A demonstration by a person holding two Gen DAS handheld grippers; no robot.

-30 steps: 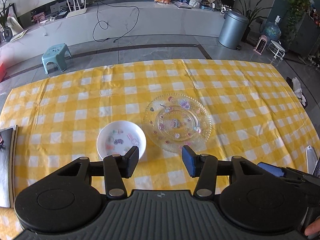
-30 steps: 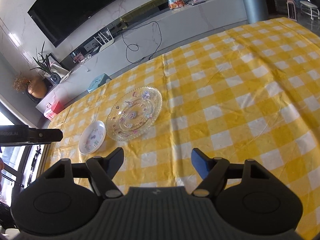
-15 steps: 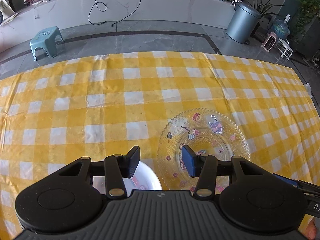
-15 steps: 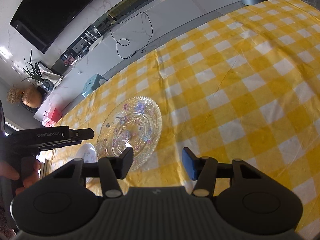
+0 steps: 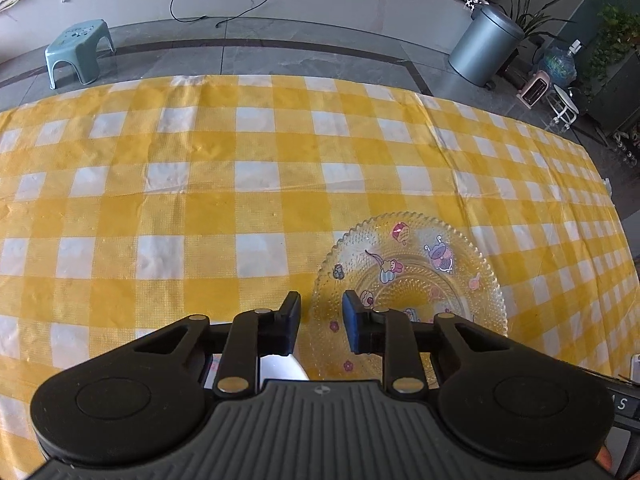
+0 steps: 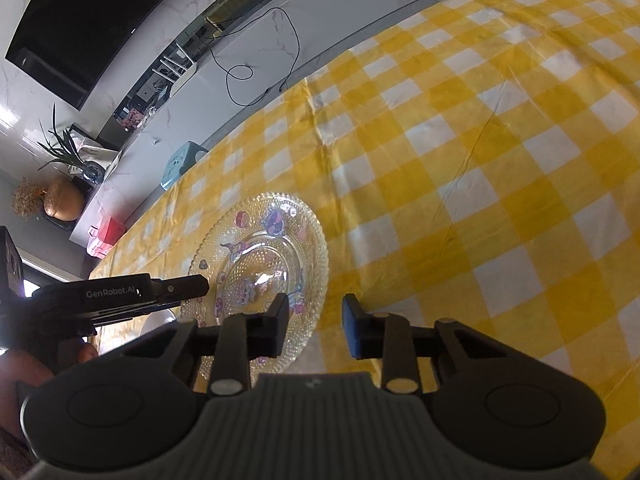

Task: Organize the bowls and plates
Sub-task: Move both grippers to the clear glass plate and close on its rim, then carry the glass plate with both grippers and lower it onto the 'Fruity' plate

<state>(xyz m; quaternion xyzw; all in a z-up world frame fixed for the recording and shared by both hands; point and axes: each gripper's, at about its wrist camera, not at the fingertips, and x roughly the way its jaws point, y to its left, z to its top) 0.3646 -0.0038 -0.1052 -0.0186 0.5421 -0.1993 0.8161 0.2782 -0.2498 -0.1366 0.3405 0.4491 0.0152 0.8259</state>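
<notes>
A clear glass plate point(image 5: 416, 276) with cartoon stickers lies on the yellow checked tablecloth point(image 5: 248, 200). Just left of it sits a small white bowl point(image 5: 280, 368), mostly hidden under my left gripper point(image 5: 320, 322). That gripper's jaws are closing; its left finger is over the bowl's right edge, its right finger over the plate's left rim, and neither pad visibly presses. My right gripper point(image 6: 314, 322) straddles the plate's point(image 6: 260, 264) right rim, left finger above the plate and right finger over the cloth. Its jaws are closing too, still with a gap. The left gripper's body point(image 6: 120, 294) reaches in from the left.
The cloth point(image 6: 480, 160) stretches wide to the right of the plate and beyond it. Past the table's far edge are a teal stool point(image 5: 78, 54), a grey bin point(image 5: 486, 48) and a low marble ledge. A person's hand point(image 6: 24, 376) holds the left gripper.
Both grippers came down and forward onto the dishes. Their jaws narrowed. The bowl slid out of sight beneath the left gripper, and the plate's rim now lies between the right fingers.
</notes>
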